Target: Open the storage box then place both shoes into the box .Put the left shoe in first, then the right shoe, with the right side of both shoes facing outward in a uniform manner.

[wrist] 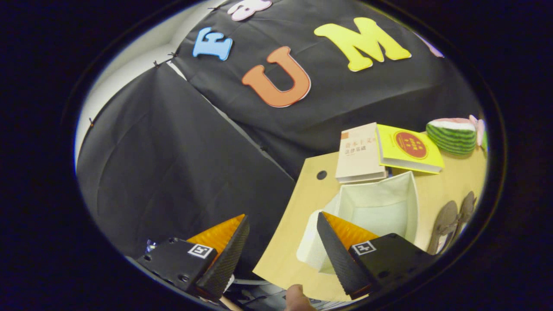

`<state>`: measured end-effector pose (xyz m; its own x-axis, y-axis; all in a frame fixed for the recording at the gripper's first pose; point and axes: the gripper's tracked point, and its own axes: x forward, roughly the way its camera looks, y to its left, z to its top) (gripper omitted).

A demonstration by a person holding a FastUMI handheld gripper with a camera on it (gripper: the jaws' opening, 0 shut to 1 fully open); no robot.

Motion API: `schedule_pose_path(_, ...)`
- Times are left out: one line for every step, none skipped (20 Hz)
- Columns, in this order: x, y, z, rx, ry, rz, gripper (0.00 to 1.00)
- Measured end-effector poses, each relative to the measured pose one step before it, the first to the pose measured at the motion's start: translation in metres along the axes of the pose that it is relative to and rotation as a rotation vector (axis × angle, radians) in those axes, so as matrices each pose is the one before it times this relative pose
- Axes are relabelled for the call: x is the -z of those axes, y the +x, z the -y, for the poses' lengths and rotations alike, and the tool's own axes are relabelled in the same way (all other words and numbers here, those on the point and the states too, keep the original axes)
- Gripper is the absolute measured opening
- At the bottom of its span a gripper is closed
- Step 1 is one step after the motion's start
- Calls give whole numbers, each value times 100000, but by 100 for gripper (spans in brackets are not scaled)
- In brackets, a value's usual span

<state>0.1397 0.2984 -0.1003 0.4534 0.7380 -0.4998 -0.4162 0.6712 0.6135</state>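
Black cloth walls close the booth on the far sides, and a light wooden table (311, 203) stands against them.

Storage box (380, 207): white fabric, sitting near the table's front edge, its top open and the inside empty as far as can be seen. A pale flap hangs off its near side, likely the lid, though this cannot be confirmed. Opening is judged done.

Shoes (453, 222): a grey-brown pair lying side by side on the table just beside the box, toward the right-hand edge. Neither is in the box; which is left and which is right cannot be told. Both placements remain outstanding.

Gripper (283, 242): fingers spread wide, holding nothing, raised off the table's left front corner, with one finger in front of the box's near side.

Surroundings: two books (389, 151) lean at the back edge behind the box; a watermelon toy (451, 136) sits at the far right corner. A fingertip (296, 298) shows below the gripper. Nothing lies between box and shoes; the books stand close behind the box.
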Motion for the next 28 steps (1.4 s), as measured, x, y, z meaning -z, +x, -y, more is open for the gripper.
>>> schedule_pose_path(174,-402,1668,3497,-834,-1243,100)
schedule_pose_path(260,-315,1736,3086,-1326,-1555,100)
schedule_pose_path(337,-306,1817,3629,-1428,-1406,100)
schedule_pose_path(435,-204,2276,4243,-996,-881,100)
schedule_pose_path(394,-255,2330,5001,-476,-242,100)
schedule_pose_path(671,-346,2110,4413,-963,-737,100)
schedule_pose_path(686,-232,2101,2892,-2212,-1397,100)
schedule_pose_path(948,-236,1911,2117,-1532,-1699,100)
schedule_pose_path(917,-196,1819,1798,-628,-2173,100)
schedule_pose_path(859,-66,1809,1643,841,-1206,100)
schedule_pose_path(642,-113,1748,1420,1020,-1076,100)
schedule_pose_path(757,-113,1789,1357,730,-1136,100)
schedule_pose_path(780,-1,1764,2216,-375,-1387,100)
schedule_pose_path(979,105,1960,2907,-1584,-2330,100)
schedule_pose_path(653,189,1888,3343,-1702,-1165,100)
schedule_pose_path(422,287,1890,3864,-1151,-630,100)
schedule_pose_path(591,460,1627,3722,-285,-1219,100)
schedule_pose_path(868,573,1323,2576,-52,-2539,100)
schedule_pose_path(840,577,761,652,164,-2770,100)
schedule_pose_path(853,603,707,260,-187,-3274,100)
schedule_pose_path(730,698,975,1796,317,-3178,100)
schedule_pose_path(616,770,1114,2770,510,-2666,100)
schedule_pose_path(669,617,818,2153,-540,-2969,100)
schedule_pose_path(690,836,733,2359,-473,-2632,99)
schedule_pose_path(374,755,474,1435,-802,-2097,98)
schedule_pose_path(397,886,561,2187,-1036,-2712,94)
schedule_pose_path(523,576,377,1970,-410,-2754,87)
schedule_pose_path(155,984,-10,491,-367,-1734,79)
